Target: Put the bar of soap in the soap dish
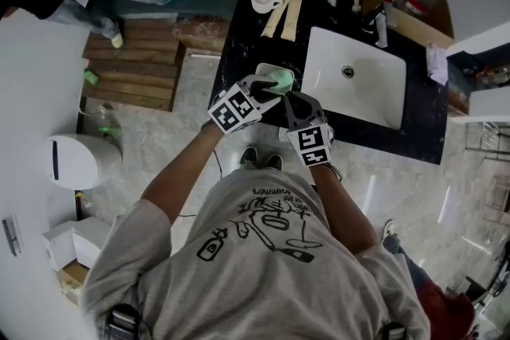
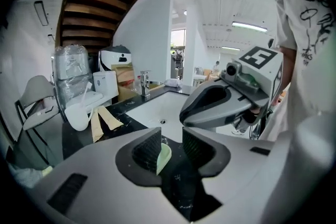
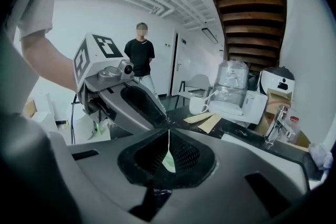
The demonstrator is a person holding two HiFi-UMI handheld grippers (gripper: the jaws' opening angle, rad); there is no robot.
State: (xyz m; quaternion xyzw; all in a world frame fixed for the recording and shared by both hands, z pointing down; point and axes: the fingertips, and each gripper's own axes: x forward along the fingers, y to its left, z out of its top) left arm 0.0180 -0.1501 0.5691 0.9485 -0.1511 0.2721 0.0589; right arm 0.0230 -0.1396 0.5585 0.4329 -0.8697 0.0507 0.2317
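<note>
1. Both tools are meeting over the black surface (image 1: 243, 40). The left hand-held gripper (image 1: 271, 87) and the right hand-held gripper (image 1: 293, 99) are working tip to tip, with the white sink (image 1: 358, 84) off to the right one's right.
2. The pale green bar of soap (image 1: 280, 78) is sitting right at their tips, and it looks to be lifted clear of the surface.
3. The right hand-held gripper (image 3: 169, 131) is clamping hard. Its jaws are pressed together with only a thin pale green edge (image 3: 169, 160) pinched between them. I cannot tell whether that edge is the bar itself or a wrapping round it.
4. The left hand-held gripper (image 2: 171, 139) is standing partly apart. The bar of soap (image 2: 164, 157) is leaning on one pad with a sliver of gap to the other, so it is not gripping yet.
5. A pale shape just beyond the left tips looks like the soap dish (image 1: 261, 69).
6. I judge we are watching the hold being secured, not the placing. Next, the left jaws need to close squarely on the bar's broad faces. Then comes a short carry forward and a gentle, flat lowering into the dish before either tool lets go.
</note>
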